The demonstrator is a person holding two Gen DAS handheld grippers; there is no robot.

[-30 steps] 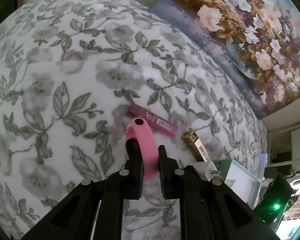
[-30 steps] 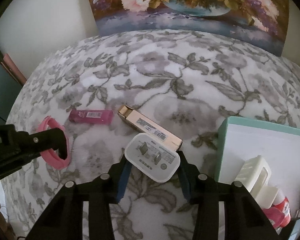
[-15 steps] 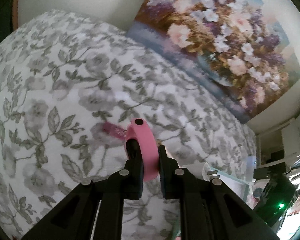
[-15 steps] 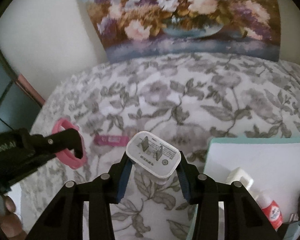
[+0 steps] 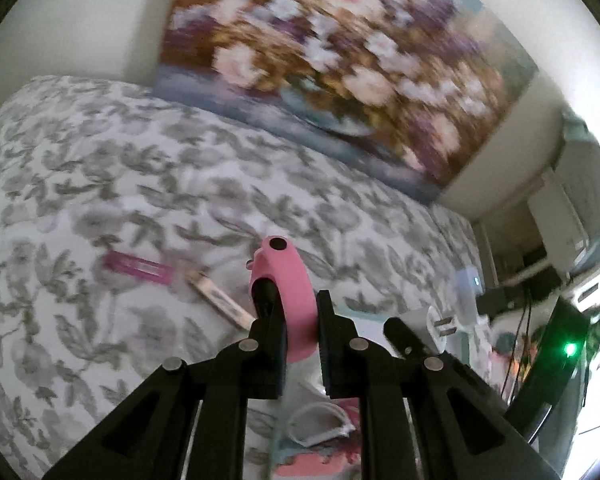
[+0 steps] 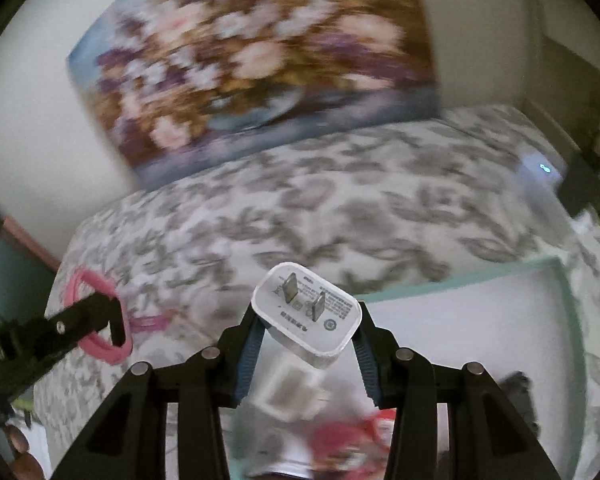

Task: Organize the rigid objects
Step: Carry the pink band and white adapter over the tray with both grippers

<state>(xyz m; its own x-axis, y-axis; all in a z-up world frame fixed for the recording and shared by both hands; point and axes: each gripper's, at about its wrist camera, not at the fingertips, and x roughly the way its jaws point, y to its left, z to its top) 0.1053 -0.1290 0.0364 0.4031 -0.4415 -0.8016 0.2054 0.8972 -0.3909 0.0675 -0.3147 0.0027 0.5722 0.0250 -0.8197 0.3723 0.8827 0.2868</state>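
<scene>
My left gripper (image 5: pixel 296 300) is shut on a pink ring (image 5: pixel 290 280), held edge-on above the flowered bedspread; the same ring (image 6: pixel 100 312) and gripper show at the left of the right wrist view. My right gripper (image 6: pixel 306 320) is shut on a white two-prong charger plug (image 6: pixel 306 316), prongs up, over the near left part of a mint-rimmed white box (image 6: pixel 500 320). On the bedspread lie a magenta stick-shaped pack (image 5: pixel 138 268) and a gold box (image 5: pixel 220 300).
The white box holds blurred items: a white plastic piece (image 6: pixel 288 392) and red-and-pink things (image 6: pixel 348 436). A large flower painting (image 6: pixel 252 64) leans on the wall behind the bed. A small lit device (image 6: pixel 540 172) and furniture stand at the right.
Both grippers have risen and swung right toward the box, each still holding its object. The magenta pack and gold box now lie farther left and behind.
</scene>
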